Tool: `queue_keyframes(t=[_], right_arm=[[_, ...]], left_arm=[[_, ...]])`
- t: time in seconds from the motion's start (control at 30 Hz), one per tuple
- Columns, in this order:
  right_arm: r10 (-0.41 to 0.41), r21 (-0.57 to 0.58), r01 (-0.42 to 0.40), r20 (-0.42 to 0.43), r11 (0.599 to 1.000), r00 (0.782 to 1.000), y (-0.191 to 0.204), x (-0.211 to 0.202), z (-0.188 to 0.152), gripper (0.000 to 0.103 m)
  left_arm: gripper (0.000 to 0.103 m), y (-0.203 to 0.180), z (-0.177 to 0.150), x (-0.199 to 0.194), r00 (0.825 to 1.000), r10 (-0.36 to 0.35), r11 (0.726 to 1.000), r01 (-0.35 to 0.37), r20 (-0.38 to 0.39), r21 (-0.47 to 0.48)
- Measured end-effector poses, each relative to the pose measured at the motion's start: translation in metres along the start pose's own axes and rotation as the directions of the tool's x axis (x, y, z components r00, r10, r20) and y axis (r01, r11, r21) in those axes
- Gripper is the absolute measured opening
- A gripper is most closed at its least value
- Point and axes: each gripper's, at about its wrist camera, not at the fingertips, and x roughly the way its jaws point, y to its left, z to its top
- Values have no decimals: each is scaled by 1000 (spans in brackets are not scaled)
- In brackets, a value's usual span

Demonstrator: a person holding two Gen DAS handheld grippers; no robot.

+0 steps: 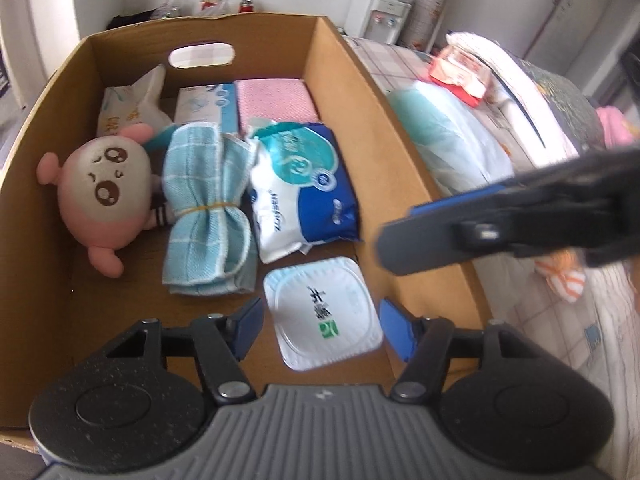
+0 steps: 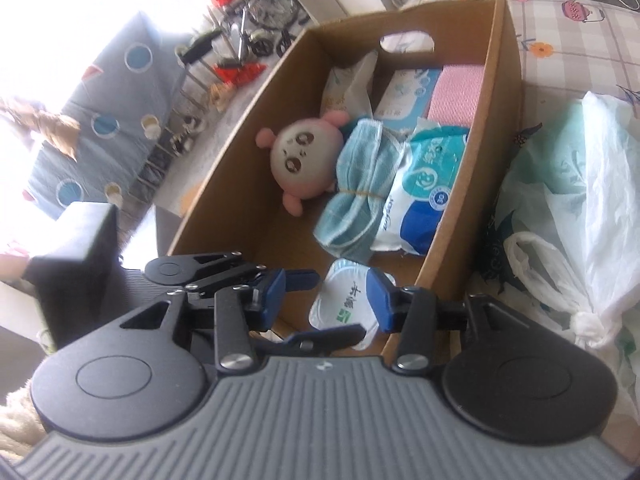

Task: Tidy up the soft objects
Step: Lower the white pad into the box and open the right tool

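A cardboard box [image 1: 400,152] holds a pink and white plush toy [image 1: 100,192], a tied blue towel bundle [image 1: 208,208], a blue and white tissue pack [image 1: 304,184] and a pink cloth [image 1: 276,100]. A white square pack [image 1: 324,316] lies on the box floor at the near end. My left gripper [image 1: 322,330] hovers just above this pack, open, with gaps beside both pads. My right gripper [image 2: 326,300] is open too and looks down on the same white pack [image 2: 344,296] from over the box's near right corner. One of its fingers [image 1: 420,248] reaches in over the right wall.
Two more tissue packs [image 1: 132,100] lean at the box's far end below a handle cut-out [image 1: 200,56]. A white plastic bag with teal contents [image 2: 568,184] lies right of the box on a patterned bedsheet [image 2: 560,40]. A red packet [image 1: 460,76] sits further back.
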Motion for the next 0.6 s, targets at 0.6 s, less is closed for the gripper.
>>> queue_keyframes(t=[0.6], right_arm=[[56, 128, -71, 118, 989, 991, -37, -29, -17, 44]], left_arm=[[51, 14, 7, 28, 990, -136, 978, 127, -42, -168]])
